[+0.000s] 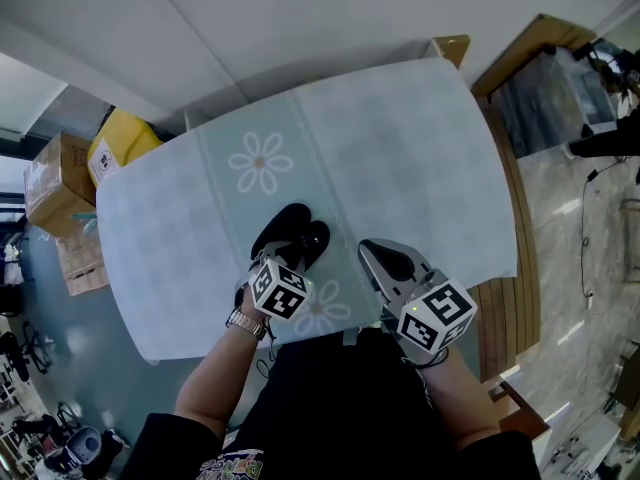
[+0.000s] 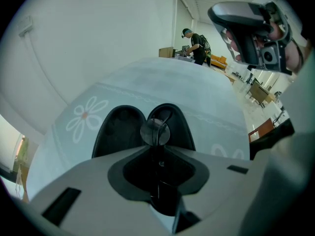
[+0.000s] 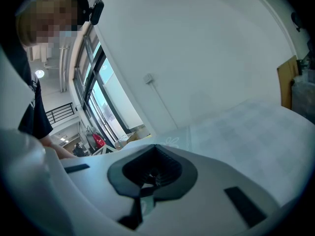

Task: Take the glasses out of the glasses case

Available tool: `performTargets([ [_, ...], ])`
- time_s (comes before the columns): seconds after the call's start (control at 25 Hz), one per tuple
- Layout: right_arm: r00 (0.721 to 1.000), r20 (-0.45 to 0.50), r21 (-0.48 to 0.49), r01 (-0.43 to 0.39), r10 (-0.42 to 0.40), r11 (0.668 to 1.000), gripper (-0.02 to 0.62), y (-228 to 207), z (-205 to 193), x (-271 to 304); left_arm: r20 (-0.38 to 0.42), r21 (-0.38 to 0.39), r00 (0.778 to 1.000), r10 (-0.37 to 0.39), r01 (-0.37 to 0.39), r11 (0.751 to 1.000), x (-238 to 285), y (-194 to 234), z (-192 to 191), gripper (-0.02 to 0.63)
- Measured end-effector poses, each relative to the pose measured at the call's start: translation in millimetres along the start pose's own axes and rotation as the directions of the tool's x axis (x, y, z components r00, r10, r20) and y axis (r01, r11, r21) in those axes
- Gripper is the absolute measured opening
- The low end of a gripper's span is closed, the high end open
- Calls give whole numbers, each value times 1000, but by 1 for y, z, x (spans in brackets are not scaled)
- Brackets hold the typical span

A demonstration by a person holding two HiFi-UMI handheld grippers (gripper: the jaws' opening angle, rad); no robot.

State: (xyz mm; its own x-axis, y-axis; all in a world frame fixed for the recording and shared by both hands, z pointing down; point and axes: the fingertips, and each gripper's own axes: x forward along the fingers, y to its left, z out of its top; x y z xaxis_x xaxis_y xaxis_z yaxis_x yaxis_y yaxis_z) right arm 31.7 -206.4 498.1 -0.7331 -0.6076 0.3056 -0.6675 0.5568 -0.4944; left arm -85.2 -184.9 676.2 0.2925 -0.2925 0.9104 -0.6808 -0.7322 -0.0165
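Lift-out step of the task, read outward from the near edge of the table [image 1: 400, 148]. Nearest the person, the left gripper [image 2: 157, 152] has its jaws clenched on the glasses [image 2: 155, 131], gripping a thin part of the frame so that one round lens stands just past the jaw tips. The right gripper [image 3: 151, 172], beside it to the right over the near edge, has its jaws together on nothing and points across the cloth toward the wall. Just beyond the left gripper lies the glasses case [image 1: 290, 236], black and hinged wide open with both halves facing up, near the near edge and a little left of its middle. Its left half shows only dark lining; its right half sits directly behind the held lens, and whether the frame touches it or is clear of it cannot be told. Judged state: grasp made, removal not confirmed. The next move calls for a steady raise up and away from the case, with a firm but light grip on the thin frame, so that the temples pass the rim without dragging the unheld case; the free right gripper could pin the case. Farther off, a flower motif [image 1: 260, 161] marks the cloth at mid-table, and cardboard boxes [image 1: 62, 183] stand on the floor past the left edge, contents unseen
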Motion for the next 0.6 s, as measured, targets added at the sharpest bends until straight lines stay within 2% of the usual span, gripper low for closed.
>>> performTargets([
  [0.6,1000,15,28,-1,0,1000,23,-4,4,-10,9,-67,999,52,-51,996,-9,7,1,31],
])
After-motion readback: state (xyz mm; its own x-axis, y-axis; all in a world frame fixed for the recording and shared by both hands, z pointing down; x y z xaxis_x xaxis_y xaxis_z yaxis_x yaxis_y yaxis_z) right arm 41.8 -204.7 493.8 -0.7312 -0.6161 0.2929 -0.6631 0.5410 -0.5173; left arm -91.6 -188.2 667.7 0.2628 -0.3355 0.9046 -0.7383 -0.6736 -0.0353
